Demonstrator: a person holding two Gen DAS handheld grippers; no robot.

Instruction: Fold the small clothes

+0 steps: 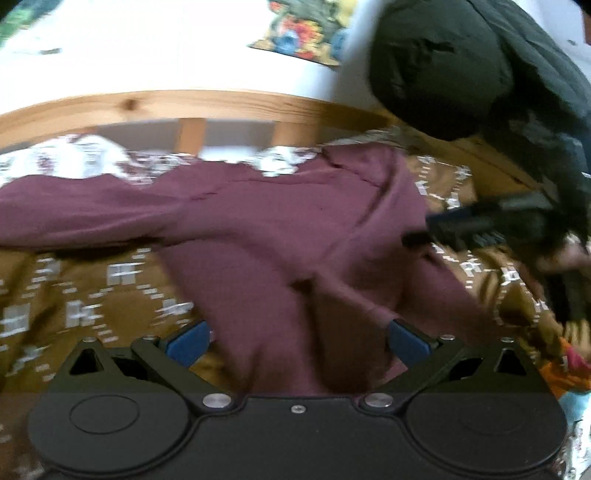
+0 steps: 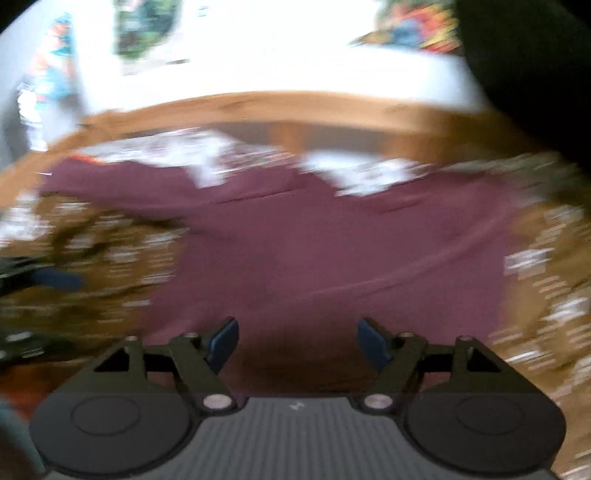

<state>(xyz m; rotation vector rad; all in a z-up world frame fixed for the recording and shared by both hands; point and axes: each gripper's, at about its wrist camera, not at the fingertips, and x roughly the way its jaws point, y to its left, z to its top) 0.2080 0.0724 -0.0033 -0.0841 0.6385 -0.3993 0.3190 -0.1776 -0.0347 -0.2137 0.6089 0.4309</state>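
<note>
A maroon long-sleeved garment lies spread on a brown patterned bedspread. One sleeve runs out to the left. My left gripper is open and empty, just above the garment's near hem. My right gripper is open and empty over the same garment. It also shows in the left wrist view, at the garment's right edge. The left gripper shows at the left edge of the right wrist view. Both views are blurred.
A wooden bed frame runs across the back with a white wall behind. A dark padded jacket hangs at the upper right. A colourful picture is on the wall. A white patterned pillow lies behind the garment.
</note>
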